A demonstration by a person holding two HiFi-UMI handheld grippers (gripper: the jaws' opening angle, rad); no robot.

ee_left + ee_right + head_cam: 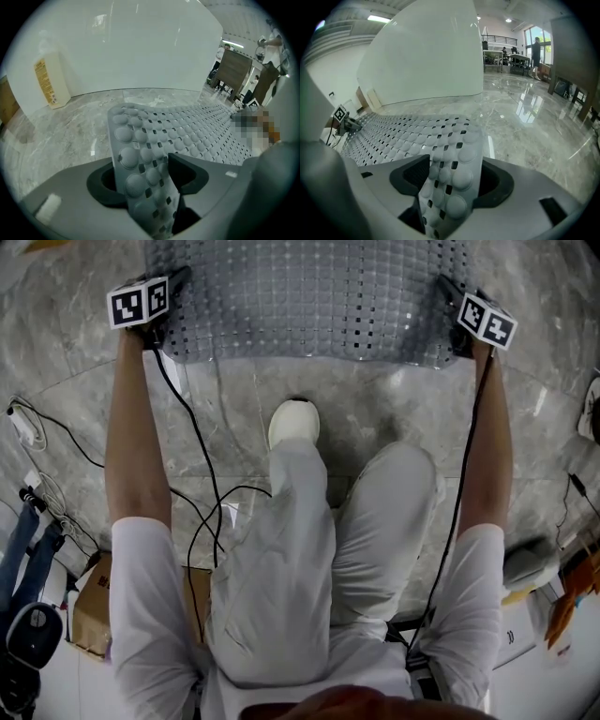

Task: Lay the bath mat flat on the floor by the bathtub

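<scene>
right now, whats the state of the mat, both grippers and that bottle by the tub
bath mat: spread wide, both near corners held up off the floor, not fully flat
left gripper: jaws shut on the mat's left corner
right gripper: jaws shut on the mat's right corner
bottle: upright on the floor beside the bathtub
</scene>
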